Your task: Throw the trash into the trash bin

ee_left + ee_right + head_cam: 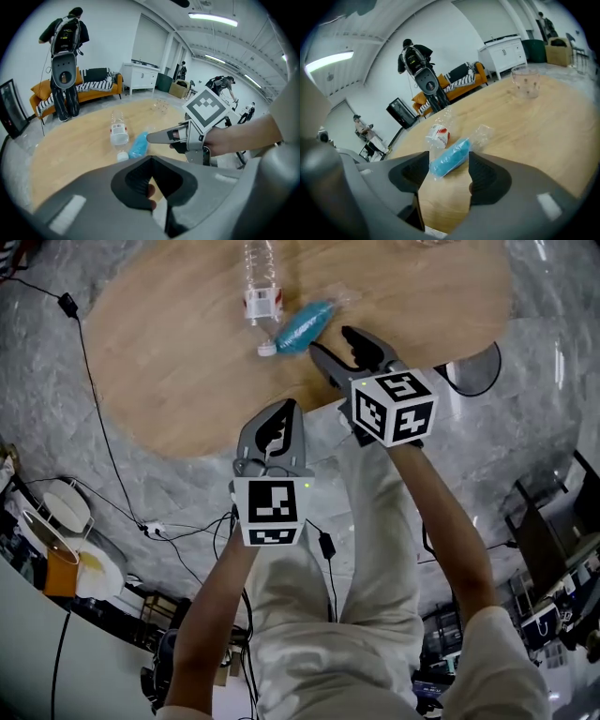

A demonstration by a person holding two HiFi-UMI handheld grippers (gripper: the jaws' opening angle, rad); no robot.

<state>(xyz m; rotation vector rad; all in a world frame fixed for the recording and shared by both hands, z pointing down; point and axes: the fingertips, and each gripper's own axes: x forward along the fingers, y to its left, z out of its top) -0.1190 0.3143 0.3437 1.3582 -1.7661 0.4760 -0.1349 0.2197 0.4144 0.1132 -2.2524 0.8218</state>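
The right gripper (331,341) is open, with the blue bag (305,324) just ahead of it. The left gripper (284,407) is closed.

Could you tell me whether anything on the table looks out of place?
A clear bottle lies on its side on the table, with a blue packet in crumpled clear wrap beside it; both look like litter. Nothing looks spilled.
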